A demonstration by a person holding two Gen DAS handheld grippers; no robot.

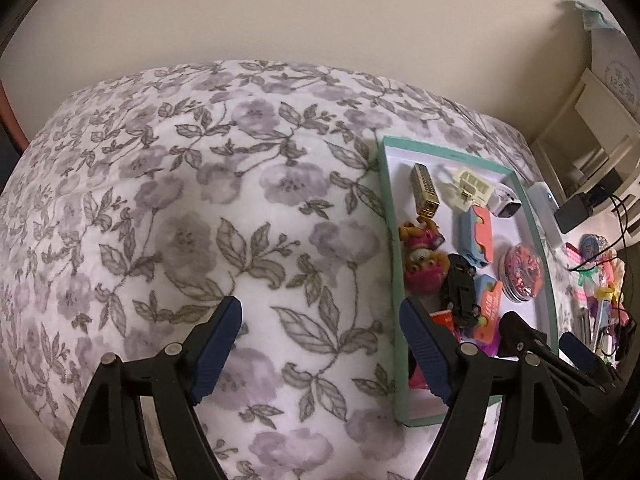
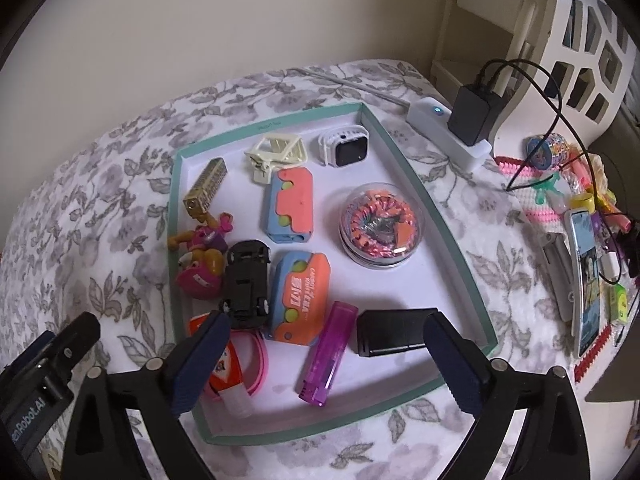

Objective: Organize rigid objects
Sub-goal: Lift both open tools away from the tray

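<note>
A teal-rimmed white tray (image 2: 452, 240) lies on the floral bedcover (image 1: 180, 200). In it are a black toy car (image 2: 246, 280), two blue-and-orange cases (image 2: 290, 206), a round clear case (image 2: 376, 228), a white smartwatch (image 2: 346, 146), a cream claw clip (image 2: 276, 152), a gold bar (image 2: 206, 190) and pink toy figures (image 2: 204, 256). My right gripper (image 2: 326, 324) stands open above the tray's near end, over a purple lighter (image 2: 326, 356) and a black box (image 2: 390, 332), touching neither. My left gripper (image 1: 320, 312) is open and empty over the bedcover, just left of the tray (image 1: 386, 208).
A white power strip (image 2: 448, 132) with a black charger (image 2: 474, 114) and cables lies right of the tray. Further right sit a phone (image 2: 586, 276) and a heap of small colourful items (image 2: 580, 200). A white lattice basket (image 2: 580, 40) and the wall stand behind.
</note>
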